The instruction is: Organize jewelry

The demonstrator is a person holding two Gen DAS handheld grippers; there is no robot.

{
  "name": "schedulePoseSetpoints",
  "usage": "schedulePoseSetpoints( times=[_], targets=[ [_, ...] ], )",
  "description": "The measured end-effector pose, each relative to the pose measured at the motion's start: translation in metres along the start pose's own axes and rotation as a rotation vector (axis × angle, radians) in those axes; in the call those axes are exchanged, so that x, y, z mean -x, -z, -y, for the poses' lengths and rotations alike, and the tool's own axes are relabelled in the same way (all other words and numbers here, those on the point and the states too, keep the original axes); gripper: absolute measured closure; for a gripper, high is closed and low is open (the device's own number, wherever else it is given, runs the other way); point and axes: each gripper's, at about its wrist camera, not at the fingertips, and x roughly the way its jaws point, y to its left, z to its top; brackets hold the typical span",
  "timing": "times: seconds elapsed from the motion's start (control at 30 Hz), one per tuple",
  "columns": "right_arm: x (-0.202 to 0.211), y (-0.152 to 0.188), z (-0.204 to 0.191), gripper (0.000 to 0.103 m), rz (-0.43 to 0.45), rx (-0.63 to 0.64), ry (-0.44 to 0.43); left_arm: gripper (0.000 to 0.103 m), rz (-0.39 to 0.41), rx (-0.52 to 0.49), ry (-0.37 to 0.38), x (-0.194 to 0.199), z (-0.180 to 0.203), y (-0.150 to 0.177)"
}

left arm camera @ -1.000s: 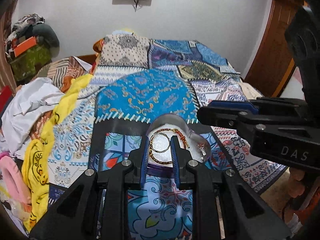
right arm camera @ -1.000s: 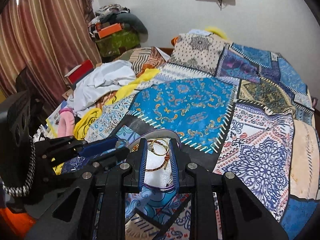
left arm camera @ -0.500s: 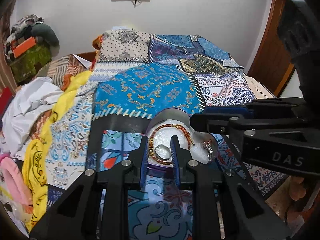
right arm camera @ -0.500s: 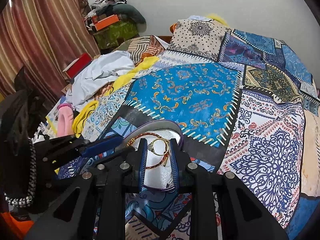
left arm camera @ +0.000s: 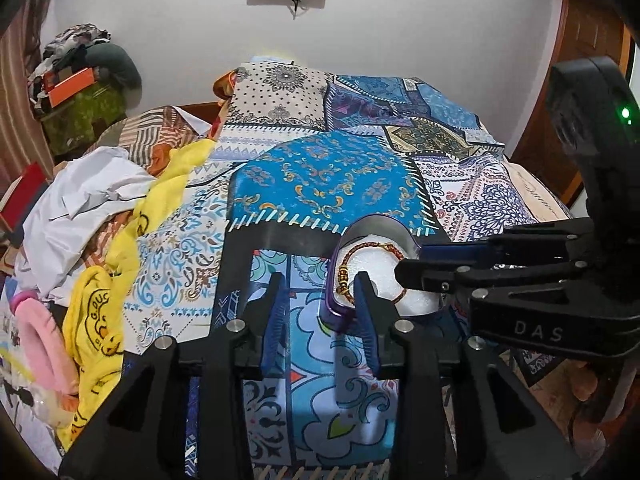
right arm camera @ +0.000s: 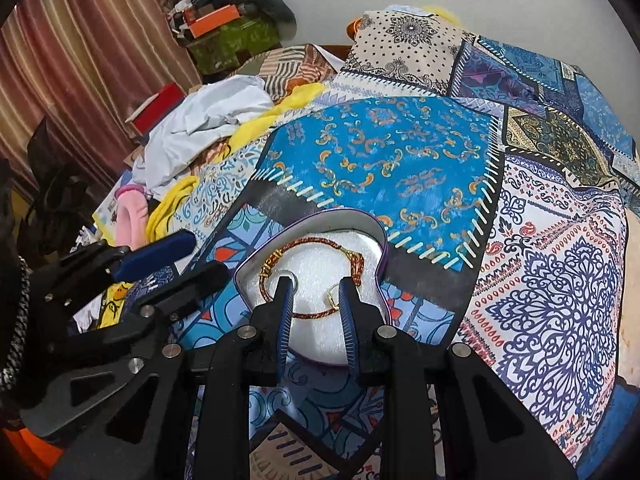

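A purple heart-shaped jewelry box [right arm camera: 382,240] with a white foam lining lies open on the patterned bedspread. A red-and-gold braided bracelet [right arm camera: 316,242] and two small rings [right arm camera: 331,300] lie on the foam. My right gripper [right arm camera: 314,286] is open, its tips over the foam astride the bracelet's near side. My left gripper [left arm camera: 316,286] is open and empty, just left of the box [left arm camera: 334,304]; its right finger overlaps the box's near rim. The bracelet [left arm camera: 370,246] shows there too, partly hidden by the right gripper [left arm camera: 408,264].
A patchwork bedspread [right arm camera: 380,152] covers the bed. White, yellow and pink clothes [left arm camera: 92,216] are heaped at the left. Boxes and bags [left arm camera: 80,96] are stacked in the far left corner. A wooden door [left arm camera: 580,60] stands at the right.
Both grippers have opened wider. The left one has shifted left off the box. The right one has lowered over the foam. The gold ring it held now lies on the foam.
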Motion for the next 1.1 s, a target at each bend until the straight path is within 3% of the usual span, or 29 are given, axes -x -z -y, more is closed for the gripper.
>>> schedulePoseSetpoints(
  times=[0.1, 0.5, 0.83, 1.1],
  targets=[
    [0.006, 0.001, -0.001, 0.071, 0.010, 0.000, 0.014, 0.064, 0.011, 0.000, -0.008, 0.007, 0.001, -0.001],
    [0.065, 0.009, 0.002, 0.070, 0.146, 0.016, 0.098, 0.056, 0.083, -0.025, -0.011, 0.044, 0.022, -0.013],
    [0.122, 0.032, 0.023, 0.064, 0.257, -0.004, 0.176, 0.051, 0.129, -0.082, 0.020, 0.066, 0.066, -0.022],
    [0.161, 0.060, 0.057, 0.062, 0.311, -0.065, 0.235, 0.050, 0.120, -0.116, 0.075, 0.062, 0.109, -0.025]
  ],
)
